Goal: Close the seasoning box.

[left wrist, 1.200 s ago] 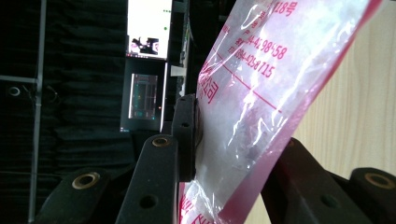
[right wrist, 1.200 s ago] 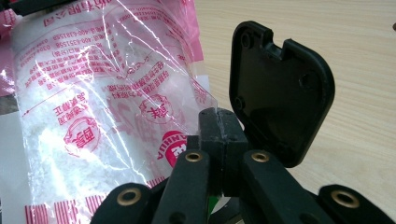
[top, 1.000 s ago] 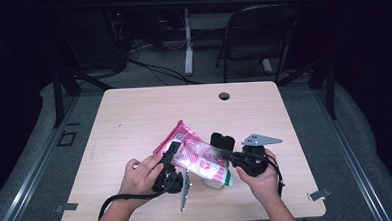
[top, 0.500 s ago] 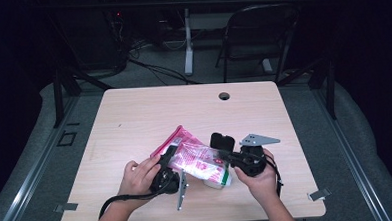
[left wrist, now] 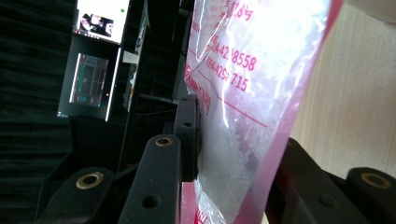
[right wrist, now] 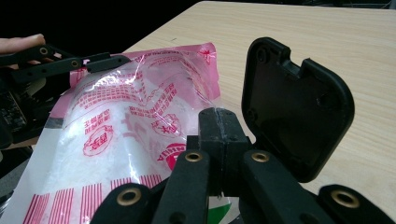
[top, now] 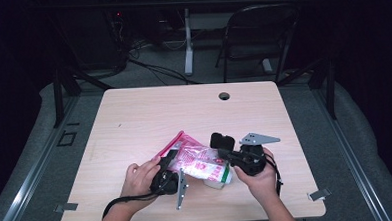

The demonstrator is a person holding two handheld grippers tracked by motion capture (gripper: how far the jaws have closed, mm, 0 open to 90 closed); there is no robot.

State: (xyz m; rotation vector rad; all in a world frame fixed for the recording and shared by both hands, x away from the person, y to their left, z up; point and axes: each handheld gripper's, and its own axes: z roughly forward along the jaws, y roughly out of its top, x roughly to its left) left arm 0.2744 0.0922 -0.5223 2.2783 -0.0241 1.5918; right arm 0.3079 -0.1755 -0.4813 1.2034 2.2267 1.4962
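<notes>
**A:** Where does the bag sit?

**B:** A clear plastic bag (top: 196, 158) with pink print and a pink edge, packed with white grains, lies on the wooden table (top: 149, 117), near the front edge and a little right of centre. Its pink end points to the far left; its near right end rests against a small white object (top: 218, 182) on the table.

**A:** The left gripper?

**B:** The left gripper (top: 172, 159), in the person's left hand (top: 139, 177), comes in from the near left. In the left gripper view the bag (left wrist: 243, 93) stands between its jaws, one pad pressed against the plastic, the other jaw against the pink edge; the jaws are part open around the bag and grip it.

**A:** And the right one?

**B:** The right gripper (top: 225, 152), in the right hand (top: 259, 180), sits at the bag's right side, its grey three-cornered plate (top: 258, 138) on top. In the right gripper view its jaws are shut tight together, nipping the plastic film (right wrist: 140, 135) at their tips. A black rounded pad (right wrist: 294, 107) stands just right of them, over the table (right wrist: 327, 28).

**A:** Anything behind?

**B:** A folding chair (top: 258, 32) beyond the far edge.
</notes>
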